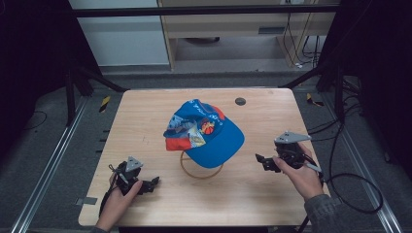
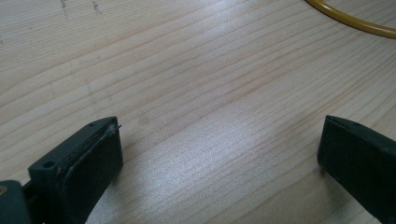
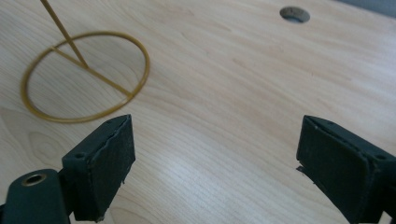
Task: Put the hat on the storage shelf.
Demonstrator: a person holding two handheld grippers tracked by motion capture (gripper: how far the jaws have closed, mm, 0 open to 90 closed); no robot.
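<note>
A blue cap [image 1: 206, 132] with an orange patch and printed pictures sits on top of a thin gold wire stand [image 1: 200, 170] at the table's middle. The stand's ring base [image 3: 86, 77] lies flat on the wood, and an arc of that ring [image 2: 348, 21] curves across the left gripper view's top right. My left gripper [image 1: 151, 183] rests low near the front left of the table, open, with bare wood between its jaws. My right gripper [image 1: 260, 160] is at the right of the cap, open and holding nothing.
The wooden table [image 1: 145, 121] has a round dark grommet hole [image 1: 240, 101] near its far edge, also the grommet hole [image 3: 295, 14] in the right gripper view. Cables [image 1: 354, 189] trail off the right side. Metal frame bars and a cabinet stand behind the table.
</note>
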